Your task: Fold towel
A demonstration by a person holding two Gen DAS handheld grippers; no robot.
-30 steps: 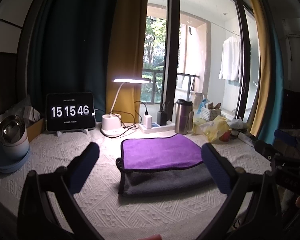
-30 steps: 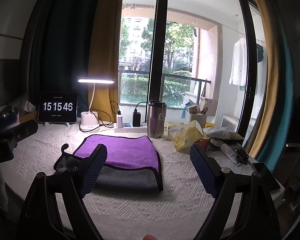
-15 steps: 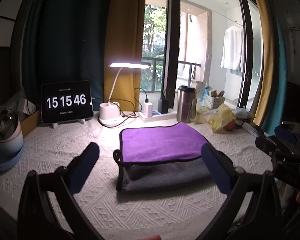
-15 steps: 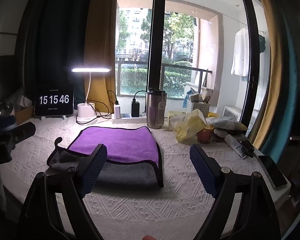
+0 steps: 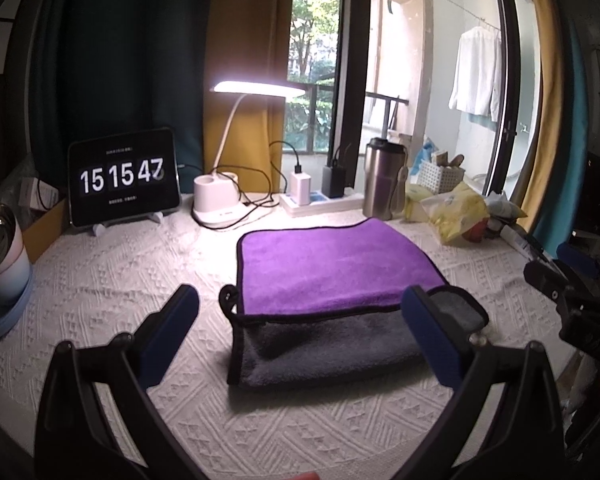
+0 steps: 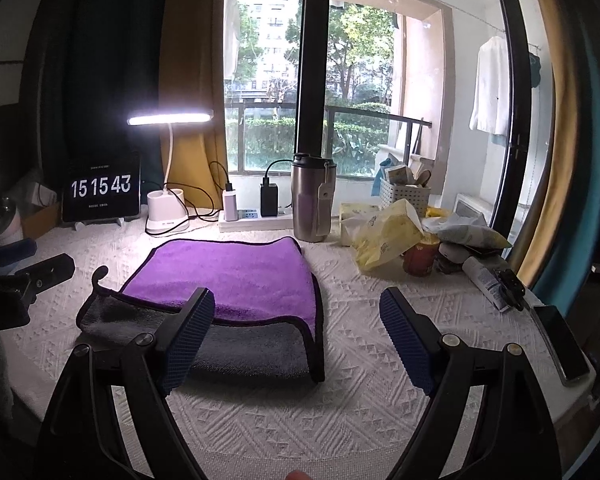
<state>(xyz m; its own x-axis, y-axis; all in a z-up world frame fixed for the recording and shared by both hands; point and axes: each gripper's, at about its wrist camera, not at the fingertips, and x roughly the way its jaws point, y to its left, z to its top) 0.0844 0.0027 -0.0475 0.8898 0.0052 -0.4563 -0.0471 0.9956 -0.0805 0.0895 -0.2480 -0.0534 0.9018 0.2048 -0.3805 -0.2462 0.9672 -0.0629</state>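
We hold both grippers low over the near edge of the table, pointing forward and slightly down toward the window. Our left gripper (image 5: 299, 317) stands spread wide with nothing between its blue pads; its right finger (image 5: 430, 336) overlaps the towel's near right corner in the left wrist view, though we cannot tell whether it touches the cloth. Our right gripper (image 6: 296, 320) is just as wide apart and empty, its left finger (image 6: 188, 334) hanging in front of the grey layer of the towel.

The towel (image 5: 332, 268) lies folded on the white textured tablecloth (image 5: 120, 272) — a purple layer on top, and a grey layer sticking out beneath it along the near edge, with a black hem and a small loop at the left corner. In the right wrist view the same towel (image 6: 236, 272) sits left of centre.

Against a second ago, both grippers have dropped and come closer, so the towel looks larger and lower, while the fold itself is unchanged. The tablet clock (image 5: 123, 178) has ticked from 15 15 46 to 15 15 47.

Behind the towel stand a lit desk lamp (image 5: 228, 160), a power strip (image 5: 324, 200) with chargers and a steel tumbler (image 5: 384, 180) — a yellow bag (image 5: 456, 212) lies to the right.
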